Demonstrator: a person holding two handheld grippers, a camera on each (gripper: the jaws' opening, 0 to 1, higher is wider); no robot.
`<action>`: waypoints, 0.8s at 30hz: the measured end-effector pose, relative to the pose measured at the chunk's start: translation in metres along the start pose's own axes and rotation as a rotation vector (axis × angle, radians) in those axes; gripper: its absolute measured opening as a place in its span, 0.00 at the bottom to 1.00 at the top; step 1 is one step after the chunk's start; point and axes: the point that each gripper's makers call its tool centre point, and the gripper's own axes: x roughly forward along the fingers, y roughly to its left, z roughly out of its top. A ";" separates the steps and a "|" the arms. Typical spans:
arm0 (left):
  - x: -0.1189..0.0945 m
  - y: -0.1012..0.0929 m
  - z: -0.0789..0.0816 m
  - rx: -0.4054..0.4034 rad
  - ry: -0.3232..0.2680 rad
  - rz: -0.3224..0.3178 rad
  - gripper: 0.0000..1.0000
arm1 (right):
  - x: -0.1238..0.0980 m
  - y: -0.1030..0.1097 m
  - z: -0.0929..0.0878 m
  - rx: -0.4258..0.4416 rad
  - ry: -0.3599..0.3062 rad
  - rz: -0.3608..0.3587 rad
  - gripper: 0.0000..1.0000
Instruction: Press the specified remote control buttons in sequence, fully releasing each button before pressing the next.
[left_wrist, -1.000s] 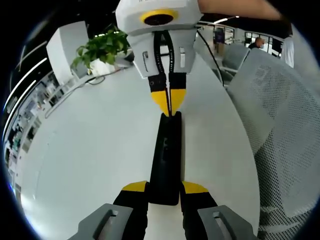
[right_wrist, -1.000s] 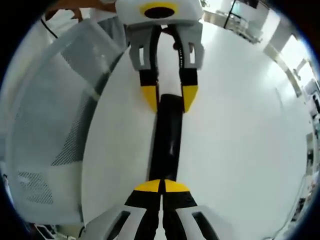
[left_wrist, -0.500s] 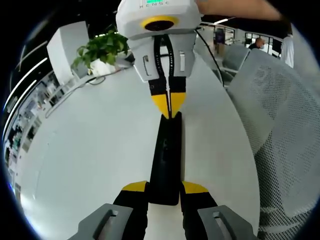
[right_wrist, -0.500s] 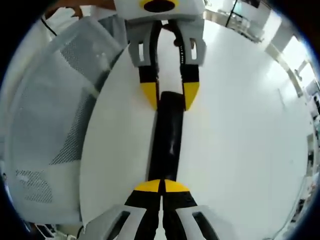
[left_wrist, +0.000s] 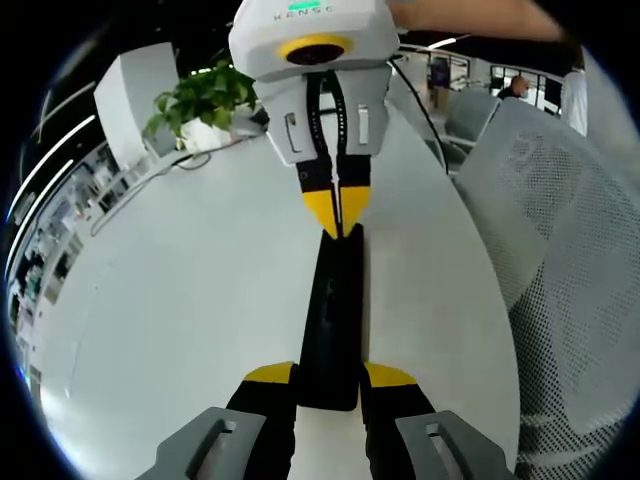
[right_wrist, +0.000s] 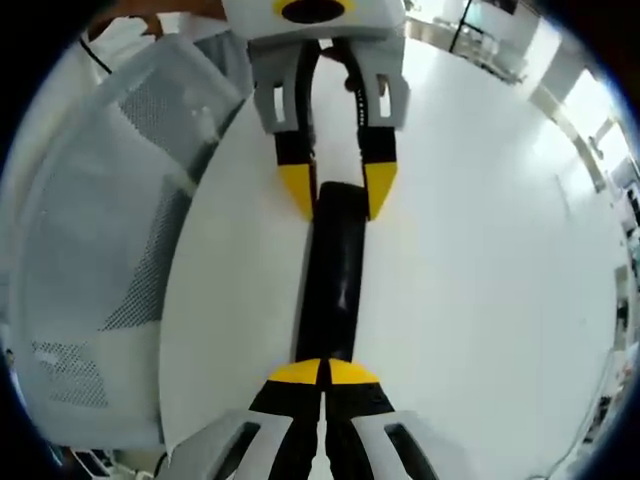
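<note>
Left gripper view. A black remote control (left_wrist: 332, 320) is lying flat on a white table (left_wrist: 180, 300), its long axis running away from the camera. The left gripper (left_wrist: 330, 378) is holding the near end of it, one yellow-tipped jaw against each long side. At the far end the right gripper (left_wrist: 335, 205) is coming down from above with its yellow tips pressed together into a single point, and that point is meeting the remote's top face; whether it is depressing a button cannot be told. A potted plant (left_wrist: 205, 100) is standing at the table's far edge, and a white mesh chair (left_wrist: 560, 260) is sitting beside the table. A small green label is showing on the right gripper's housing, too small to read.

Right gripper view. The same scene is appearing from the opposite end. The right gripper (right_wrist: 324, 374) is rising from the bottom with its jaws closed on nothing, tips together at the near end of the remote control (right_wrist: 332, 275). The left gripper (right_wrist: 338, 192) is straddling the far end, jaws bracing the remote's sides. The mesh chair (right_wrist: 110, 230) is showing alongside the table (right_wrist: 480, 250). No button legends or brand marks are legible on the remote.

Handling, as a judgement: the remote is probably a light, rigid plastic bar with a smooth shell, so it is likely to slide or pivot on the smooth tabletop under an off-centre push. Bracing it by its long edges, as here, seems the sound hold, leaving the button face free.
</note>
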 end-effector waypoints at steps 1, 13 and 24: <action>0.000 0.000 0.000 0.000 0.000 0.000 0.24 | 0.000 0.000 0.000 0.001 0.001 0.002 0.00; 0.000 -0.001 0.001 0.000 -0.002 -0.003 0.24 | 0.000 0.000 -0.001 0.002 0.002 0.002 0.00; 0.000 -0.001 0.001 0.001 -0.003 -0.006 0.24 | -0.004 -0.001 0.001 0.014 -0.020 0.001 0.00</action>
